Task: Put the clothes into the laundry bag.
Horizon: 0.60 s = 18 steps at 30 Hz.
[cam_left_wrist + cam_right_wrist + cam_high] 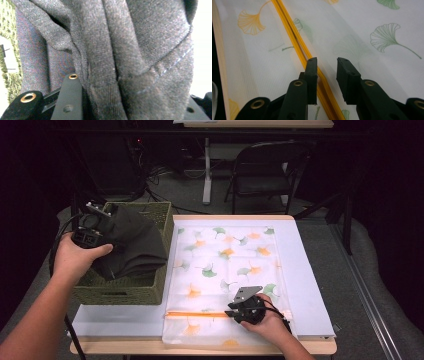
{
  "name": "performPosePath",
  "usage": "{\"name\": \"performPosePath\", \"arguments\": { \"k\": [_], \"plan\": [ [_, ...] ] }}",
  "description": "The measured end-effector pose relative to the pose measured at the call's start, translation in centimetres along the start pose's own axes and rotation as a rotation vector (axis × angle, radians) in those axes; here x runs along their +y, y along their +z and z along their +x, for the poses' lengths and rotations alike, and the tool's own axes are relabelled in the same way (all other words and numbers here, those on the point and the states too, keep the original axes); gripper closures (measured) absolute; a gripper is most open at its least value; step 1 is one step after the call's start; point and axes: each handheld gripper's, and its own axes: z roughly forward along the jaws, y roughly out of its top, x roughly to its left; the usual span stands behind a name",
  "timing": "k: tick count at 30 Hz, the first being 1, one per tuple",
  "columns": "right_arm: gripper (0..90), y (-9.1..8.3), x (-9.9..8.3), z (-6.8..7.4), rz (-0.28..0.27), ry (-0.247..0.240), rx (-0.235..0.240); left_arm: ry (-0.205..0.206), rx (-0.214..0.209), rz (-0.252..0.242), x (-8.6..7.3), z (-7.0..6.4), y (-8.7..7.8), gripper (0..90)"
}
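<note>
A dark grey garment (132, 245) hangs bunched over a green woven basket (125, 292) at the table's left. My left gripper (100, 222) holds its upper edge. In the left gripper view the grey twill cloth (140, 37) is packed between the jaws of the left gripper (136, 87), with the basket weave (7, 25) at the left edge. A white storage bag (225, 255) printed with ginkgo leaves lies flat in the middle of the table. My right gripper (239, 311) rests low at the bag's orange zipper (200, 314). That right gripper (327, 67) stands open, one jaw touching the zipper (289, 27) on the bag (362, 30).
A pale sheet (310, 285) covers the wooden table around the bag. A black folding chair (265, 170) and a white table leg (206, 175) stand beyond the far edge. The basket takes up the table's left side.
</note>
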Motion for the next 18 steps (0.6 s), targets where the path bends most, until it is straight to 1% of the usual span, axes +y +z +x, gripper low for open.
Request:
{"name": "performPosePath", "arguments": {
  "k": [4,9,11,15,18],
  "plan": [
    [69.2,0.34,-0.33,-0.35,0.012,0.016,0.02,0.006,-0.003,0.002,0.04,-0.32,0.07,60.0],
    [69.5,0.44,-0.32,-0.37,0.011,0.003,0.01,0.013,0.001,0.005,0.08,-0.45,0.21,60.1],
    [71.2,0.45,-0.31,-0.38,0.011,0.002,0.008,0.015,0.001,0.011,0.11,-0.43,0.28,60.0],
    [78.5,0.44,-0.27,-0.56,0.012,0.011,0.005,0.024,0.008,0.026,0.19,-0.48,0.49,60.0],
    [80.4,0.43,-0.26,-0.57,0.014,0.009,0.003,0.025,0.009,0.034,0.22,-0.55,0.56,60.0]
  ]
}}
